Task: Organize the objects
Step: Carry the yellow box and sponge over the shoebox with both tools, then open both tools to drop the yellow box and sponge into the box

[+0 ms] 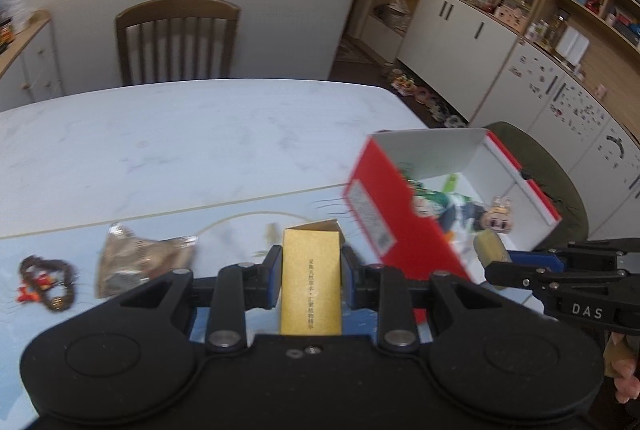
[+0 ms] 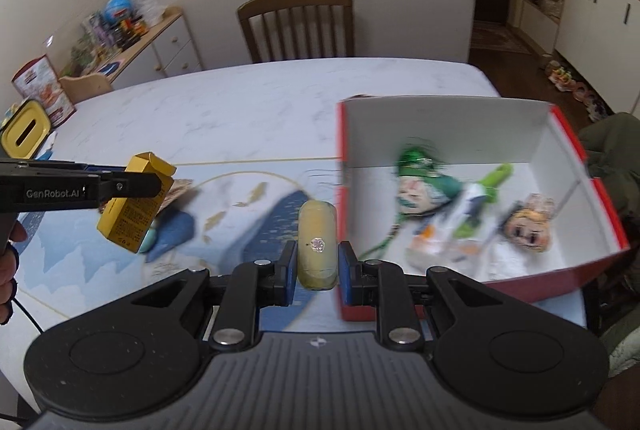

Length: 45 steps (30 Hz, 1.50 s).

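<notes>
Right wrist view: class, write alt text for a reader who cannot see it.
The right gripper holds a pale yellow cylinder beside an open red box of toy figures. At left, the left gripper holds a gold carton above the table.

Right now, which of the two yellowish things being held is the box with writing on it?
The gold box, held by the left gripper. The right gripper's pale yellow roll is rounded, bearing only a small sticker.
</notes>
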Tool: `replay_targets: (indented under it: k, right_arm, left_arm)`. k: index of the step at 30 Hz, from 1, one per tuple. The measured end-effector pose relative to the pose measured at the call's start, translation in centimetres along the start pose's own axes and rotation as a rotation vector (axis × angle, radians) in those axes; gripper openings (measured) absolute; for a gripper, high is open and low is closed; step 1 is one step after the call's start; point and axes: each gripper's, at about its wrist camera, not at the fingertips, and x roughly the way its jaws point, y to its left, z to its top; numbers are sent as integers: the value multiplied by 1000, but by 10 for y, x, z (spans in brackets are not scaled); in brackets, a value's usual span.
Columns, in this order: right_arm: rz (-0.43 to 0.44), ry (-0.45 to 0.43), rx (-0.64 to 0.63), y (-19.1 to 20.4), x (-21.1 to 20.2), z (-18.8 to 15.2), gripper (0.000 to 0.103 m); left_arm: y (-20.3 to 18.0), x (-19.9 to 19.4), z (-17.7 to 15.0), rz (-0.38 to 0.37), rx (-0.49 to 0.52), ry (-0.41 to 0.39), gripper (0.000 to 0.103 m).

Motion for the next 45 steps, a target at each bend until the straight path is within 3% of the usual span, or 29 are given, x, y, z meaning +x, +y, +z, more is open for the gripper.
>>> replay_targets:
  k: [12, 26, 45]
  right_arm:
    - [-71, -30, 53, -93, -11, 10, 21]
    - [-88, -1, 23, -170, 38, 44, 21]
    - [-88, 201, -65, -201, 135, 62, 21]
  left_arm:
    - [-85, 41, 15, -58, 80, 33, 27]
    - [-170, 113, 34, -96, 188, 110, 27]
    - [-214, 208, 35, -63, 254, 244, 27]
